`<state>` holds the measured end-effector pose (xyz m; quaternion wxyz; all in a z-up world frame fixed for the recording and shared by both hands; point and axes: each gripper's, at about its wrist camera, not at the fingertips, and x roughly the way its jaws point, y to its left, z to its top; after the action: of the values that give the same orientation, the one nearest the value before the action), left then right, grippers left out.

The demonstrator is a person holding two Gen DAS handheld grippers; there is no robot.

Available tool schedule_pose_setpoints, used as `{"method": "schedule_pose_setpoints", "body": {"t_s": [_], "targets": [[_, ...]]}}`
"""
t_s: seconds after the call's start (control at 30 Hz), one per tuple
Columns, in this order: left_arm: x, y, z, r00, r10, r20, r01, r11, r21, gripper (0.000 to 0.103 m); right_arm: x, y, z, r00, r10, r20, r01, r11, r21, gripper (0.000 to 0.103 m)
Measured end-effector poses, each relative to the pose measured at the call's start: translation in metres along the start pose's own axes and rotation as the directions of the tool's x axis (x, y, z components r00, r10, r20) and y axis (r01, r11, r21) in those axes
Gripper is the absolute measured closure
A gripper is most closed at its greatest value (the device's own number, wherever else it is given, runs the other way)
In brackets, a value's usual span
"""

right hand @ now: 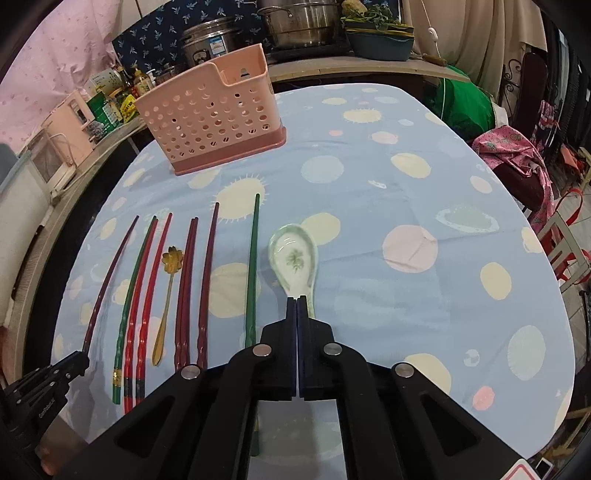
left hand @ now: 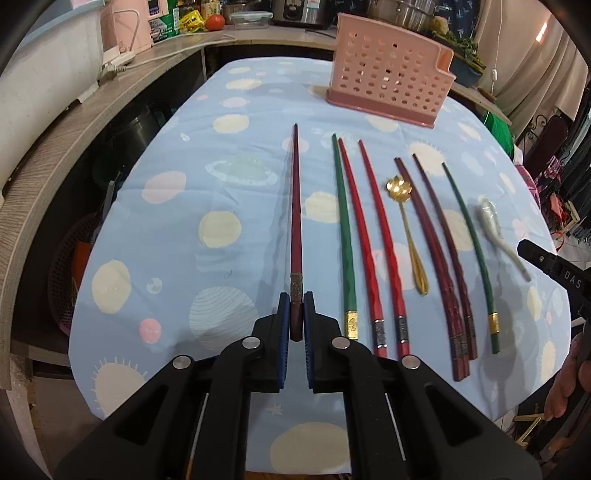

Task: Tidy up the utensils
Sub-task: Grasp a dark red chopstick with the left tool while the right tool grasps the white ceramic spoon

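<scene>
My left gripper [left hand: 296, 308] is shut on the near end of a dark red chopstick [left hand: 295, 206], which points away toward the pink perforated utensil basket [left hand: 388, 77]. My right gripper [right hand: 297, 306] is shut on the handle of the white ceramic spoon [right hand: 293, 258], whose bowl faces up above the cloth. Between them lie green, red and dark red chopsticks [left hand: 364, 236] and a gold flower spoon [left hand: 406, 229] in a row. The basket also shows in the right wrist view [right hand: 210, 110]; it looks empty.
The table carries a blue cloth with planet prints [right hand: 424, 206]. A wooden counter [left hand: 55, 147] curves along the left with boxes and a tomato. Steel pots [right hand: 303, 22] stand behind the basket. Chairs and pink cloth [right hand: 517, 155] are at the right.
</scene>
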<state>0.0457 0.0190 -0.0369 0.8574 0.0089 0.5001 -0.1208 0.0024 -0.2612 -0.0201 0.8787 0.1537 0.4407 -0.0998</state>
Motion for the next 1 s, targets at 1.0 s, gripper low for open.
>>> {"method": "schedule_pose_setpoints", "body": {"t_s": [1.0], "targets": [[-0.005, -0.001, -0.006, 1.000, 0.000, 0.002, 0.000, 1.000, 0.001, 0.096, 0.009, -0.012, -0.024, 0.997, 0.063, -0.043, -0.064, 0.998, -0.023, 0.097]]}}
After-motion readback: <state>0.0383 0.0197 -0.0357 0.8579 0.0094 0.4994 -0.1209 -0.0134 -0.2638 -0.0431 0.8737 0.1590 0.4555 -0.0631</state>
